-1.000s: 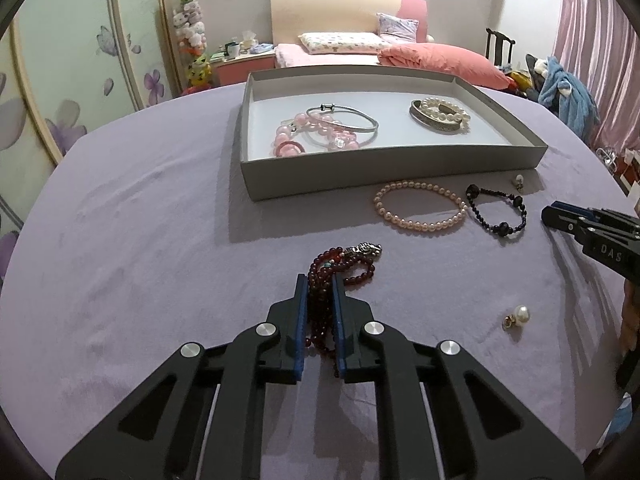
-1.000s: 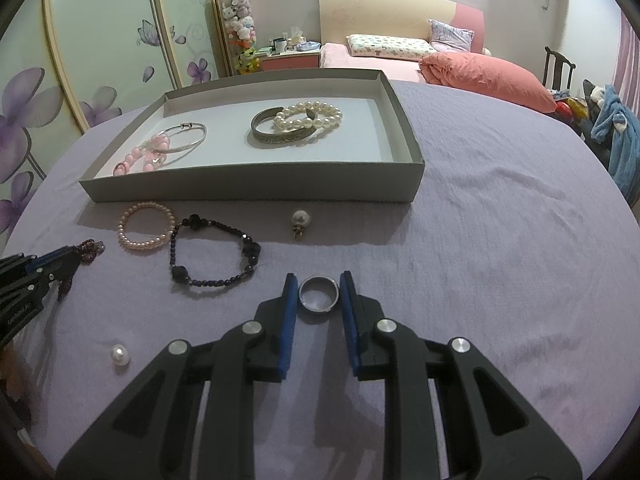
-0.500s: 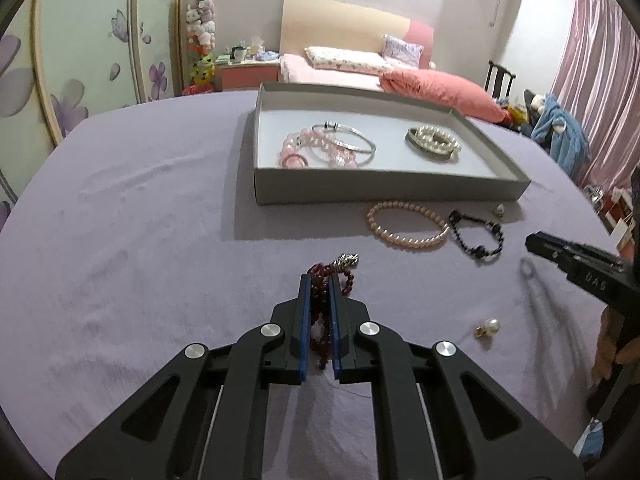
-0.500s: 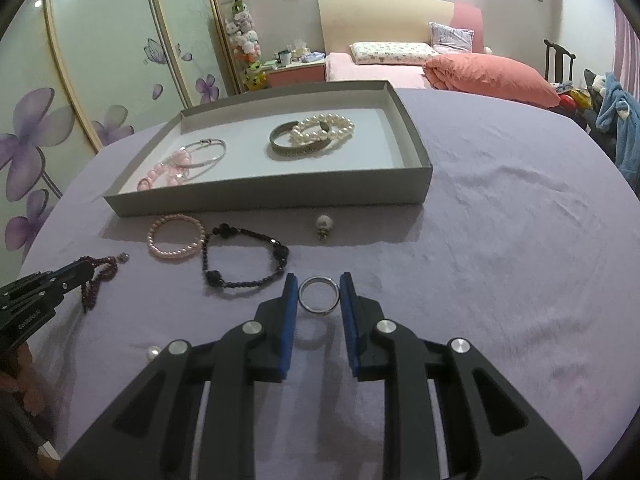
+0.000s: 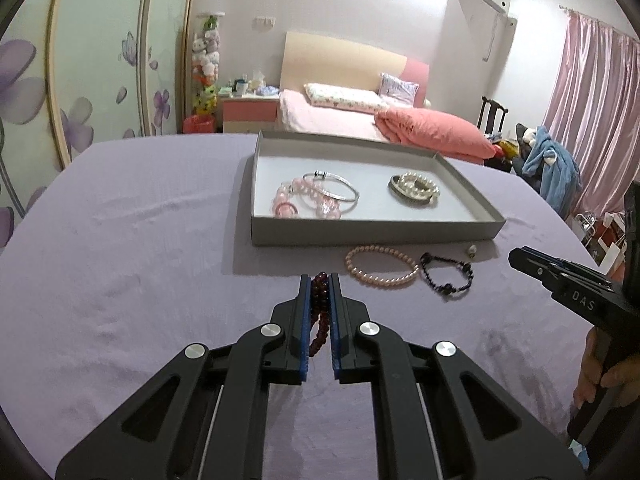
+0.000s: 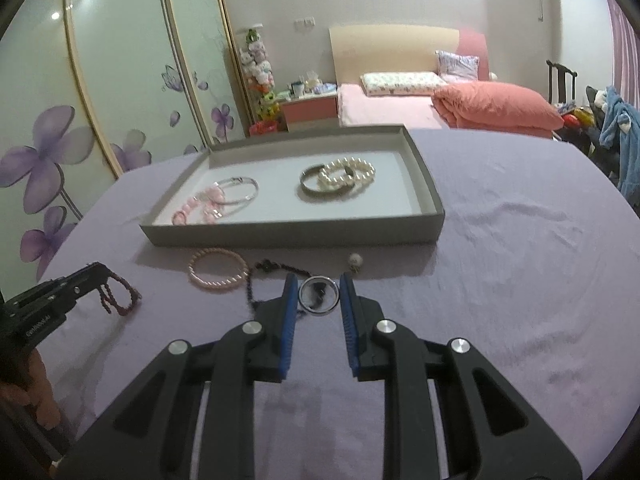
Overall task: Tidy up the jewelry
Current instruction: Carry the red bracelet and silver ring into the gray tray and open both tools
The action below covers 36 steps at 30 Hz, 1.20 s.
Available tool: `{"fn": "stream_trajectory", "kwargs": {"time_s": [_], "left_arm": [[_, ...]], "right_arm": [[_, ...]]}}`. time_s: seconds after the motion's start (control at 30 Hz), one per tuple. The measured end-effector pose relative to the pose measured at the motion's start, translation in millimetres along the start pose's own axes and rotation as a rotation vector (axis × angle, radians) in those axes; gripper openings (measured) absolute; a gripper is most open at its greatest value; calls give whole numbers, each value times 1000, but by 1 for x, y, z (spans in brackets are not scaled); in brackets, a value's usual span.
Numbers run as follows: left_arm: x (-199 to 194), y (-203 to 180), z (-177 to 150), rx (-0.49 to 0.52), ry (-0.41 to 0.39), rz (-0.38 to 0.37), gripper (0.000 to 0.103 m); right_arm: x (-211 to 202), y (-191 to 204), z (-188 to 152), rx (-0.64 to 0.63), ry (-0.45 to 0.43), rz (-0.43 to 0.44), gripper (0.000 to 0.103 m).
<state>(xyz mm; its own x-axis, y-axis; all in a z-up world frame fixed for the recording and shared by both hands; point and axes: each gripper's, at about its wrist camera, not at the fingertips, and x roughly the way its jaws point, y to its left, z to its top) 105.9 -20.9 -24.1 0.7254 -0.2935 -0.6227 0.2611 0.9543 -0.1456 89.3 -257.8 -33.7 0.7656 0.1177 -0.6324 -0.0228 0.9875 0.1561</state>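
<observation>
Dark red bead bracelet (image 5: 319, 312) is clamped between the jaws of the left gripper (image 5: 319, 280), lifted off the purple cloth (image 5: 132, 280) short of the grey tray (image 5: 372, 232); right gripper (image 6: 319, 280) has its jaws pinched on a silver ring (image 6: 318, 295), also short of the tray. Step looks like carry-to-tray w/ both hands. Next move prob needs each load taken over the tray's near wall, then jaws eased apart over a bare patch, clear of the pieces already in it.

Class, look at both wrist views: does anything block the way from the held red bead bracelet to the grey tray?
Nothing visible does. The left gripper holds the red bracelet above bare purple cloth. Only the tray's near wall lies ahead, to be cleared. The pink pearl bracelet lies off to the right.
</observation>
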Motion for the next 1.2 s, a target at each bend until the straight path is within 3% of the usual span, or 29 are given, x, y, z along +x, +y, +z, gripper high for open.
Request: {"fn": "stream_trajectory", "kwargs": {"time_s": [0.33,0.73,1.2], "left_arm": [[-21,-20,10,48,-121,25,9],[-31,-42,29,99,-252,56,9],[-19,-48,50,73,-339,90,9]], "right_arm": [[-31,12,11,-15,-146,9,22],[-58,35,30,-88,-355,-42,21],[-52,38,56,-77,-505,-118,22]]}}
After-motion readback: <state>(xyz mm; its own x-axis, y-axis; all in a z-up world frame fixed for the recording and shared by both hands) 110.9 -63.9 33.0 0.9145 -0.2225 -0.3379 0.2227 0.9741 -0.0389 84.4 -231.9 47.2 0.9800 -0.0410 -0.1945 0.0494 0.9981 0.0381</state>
